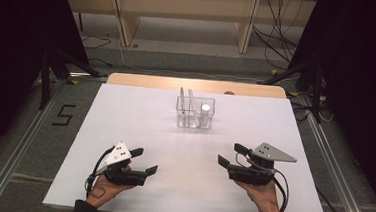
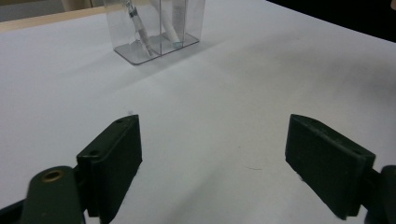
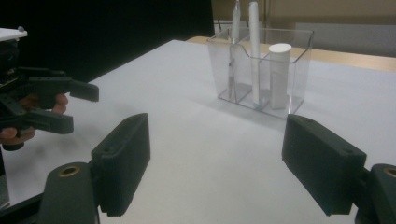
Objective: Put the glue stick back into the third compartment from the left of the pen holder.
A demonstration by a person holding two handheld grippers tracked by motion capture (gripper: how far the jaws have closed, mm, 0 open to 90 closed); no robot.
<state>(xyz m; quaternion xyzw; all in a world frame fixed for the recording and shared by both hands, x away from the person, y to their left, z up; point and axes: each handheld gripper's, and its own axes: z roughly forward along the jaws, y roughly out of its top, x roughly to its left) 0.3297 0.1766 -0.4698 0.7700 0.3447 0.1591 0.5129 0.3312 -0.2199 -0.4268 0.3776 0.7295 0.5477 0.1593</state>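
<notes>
White table (image 1: 140,112) bare around clear organizer (image 1: 195,112); left gripper (image 1: 143,161) and right gripper (image 1: 231,155) fingers spread, empty.

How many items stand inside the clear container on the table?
3, all in the clear container: a thin pen-like stick in the left compartment, a taller white stick beside it, and a short white cylinder on the right. Smaller items may be hidden.

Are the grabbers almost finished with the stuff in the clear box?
The clear box already holds two slim pens and a white tube, all standing up. Nothing is in hand: the left gripper and right gripper are both open, resting near the front of the table. What's left isn't clear.
</notes>
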